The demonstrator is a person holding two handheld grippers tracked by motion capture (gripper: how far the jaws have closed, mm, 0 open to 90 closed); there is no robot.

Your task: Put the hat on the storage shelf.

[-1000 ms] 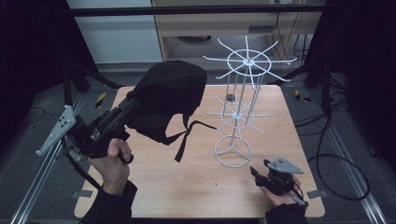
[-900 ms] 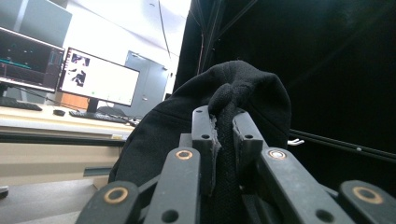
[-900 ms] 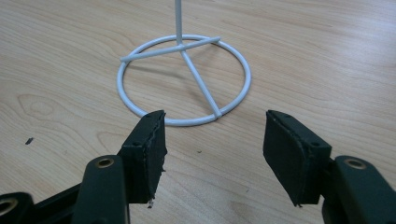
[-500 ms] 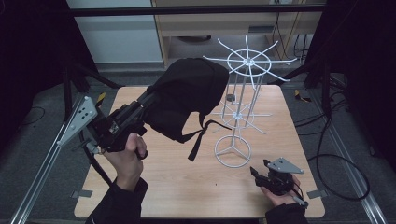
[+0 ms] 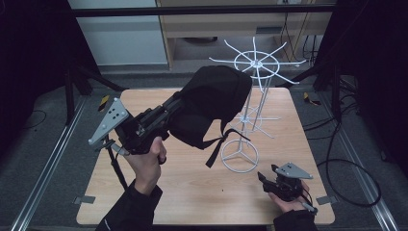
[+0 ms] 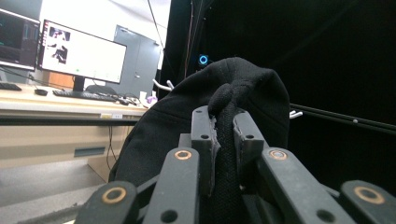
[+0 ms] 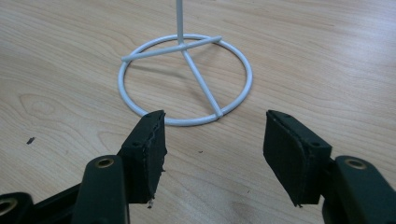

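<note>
Left gripper (image 5: 144, 126) raised above the tabletop (image 5: 144, 192), my jaws pinched tight on a fold of the black cap (image 5: 211, 103); in the left gripper view the fabric bunches up between the jaws, crown bulging beyond. Cap hangs in the air just left of the white wire rack (image 5: 252, 91), its crown near the rack's top ring of spokes, straps (image 5: 216, 149) dangling toward the ring base (image 5: 239, 156). Whether cloth touches a spoke, I cannot tell. My guess: the cap goes onto a spoke, so the move runs rightward and slightly up from my left jaws; the left hand is the nearer one. Right gripper (image 5: 281, 180) rests low on the tabletop near the front right edge, jaws wide apart, holding nothing, aimed at the ring base just ahead. Open tabletop on the left and front; spokes crowd the approach.
</note>
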